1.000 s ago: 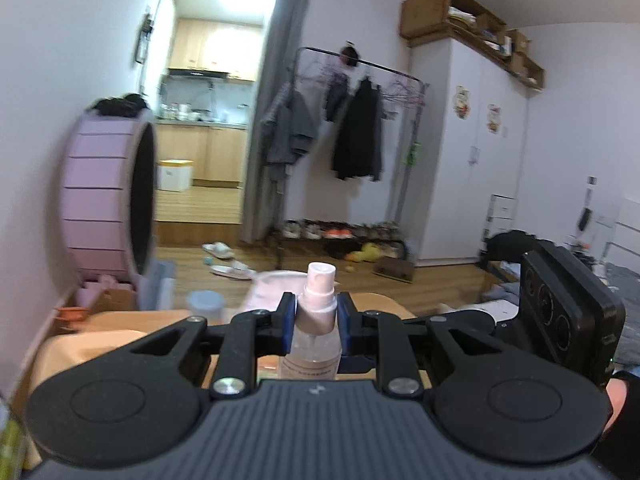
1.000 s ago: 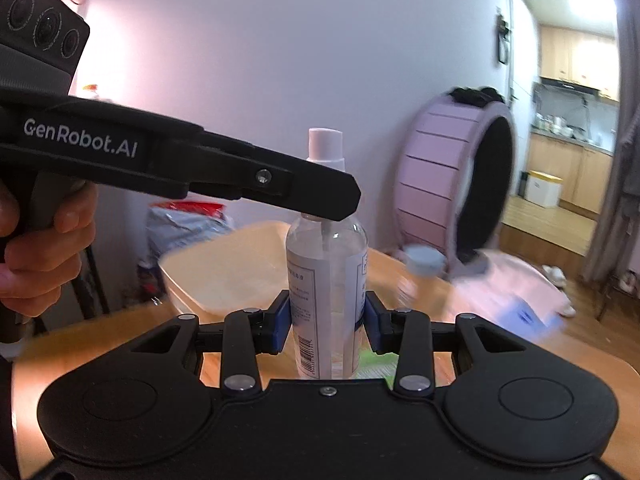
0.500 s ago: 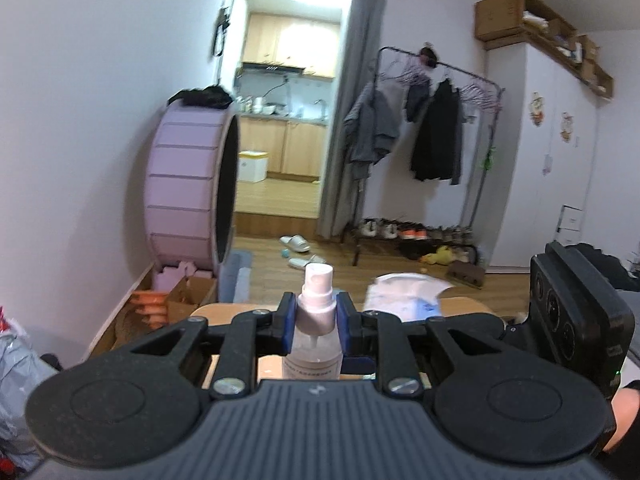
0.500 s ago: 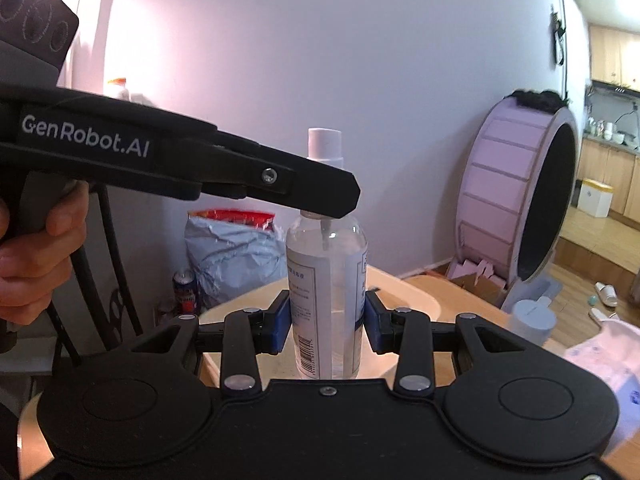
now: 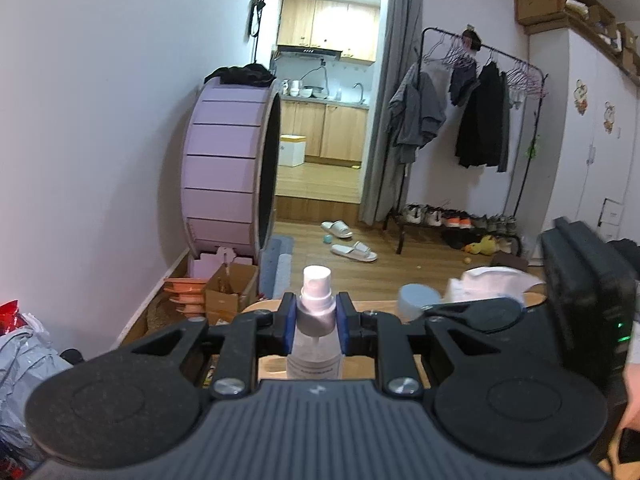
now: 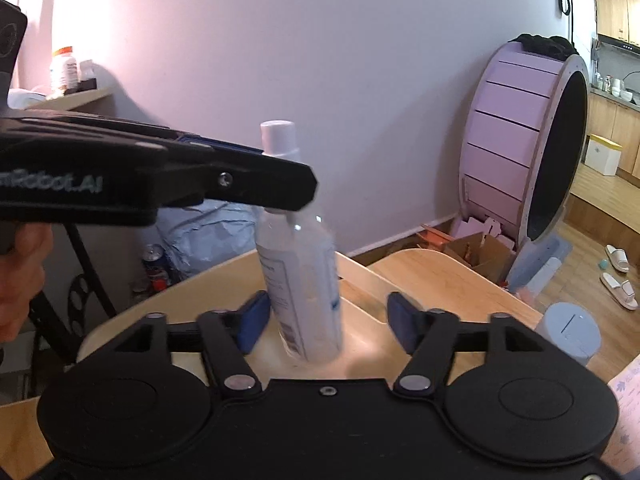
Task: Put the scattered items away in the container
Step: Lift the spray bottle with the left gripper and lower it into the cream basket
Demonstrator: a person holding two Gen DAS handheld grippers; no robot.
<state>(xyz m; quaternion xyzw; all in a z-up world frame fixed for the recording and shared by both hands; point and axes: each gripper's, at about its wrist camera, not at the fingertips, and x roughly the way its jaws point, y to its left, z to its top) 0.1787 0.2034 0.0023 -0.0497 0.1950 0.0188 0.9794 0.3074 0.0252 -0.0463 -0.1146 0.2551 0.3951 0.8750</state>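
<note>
You are looking at a clear spray bottle (image 6: 300, 280) with a white cap and white label, blue pads (image 5: 289, 326) lining the black left gripper (image 5: 316, 326), a pale cream container (image 6: 360, 320), and a lilac wheel (image 5: 228, 168).

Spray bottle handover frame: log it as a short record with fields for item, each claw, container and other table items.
item: clear spray bottle, white cap, tilted
left claw: shut on the bottle's neck
right claw: open, pads apart from the bottle on both sides
container: pale wooden tray, bottle's base low over it; contact cannot be told
table: light wood table
other items: grey-blue lidded cup; white printed packet at the right edge
</note>
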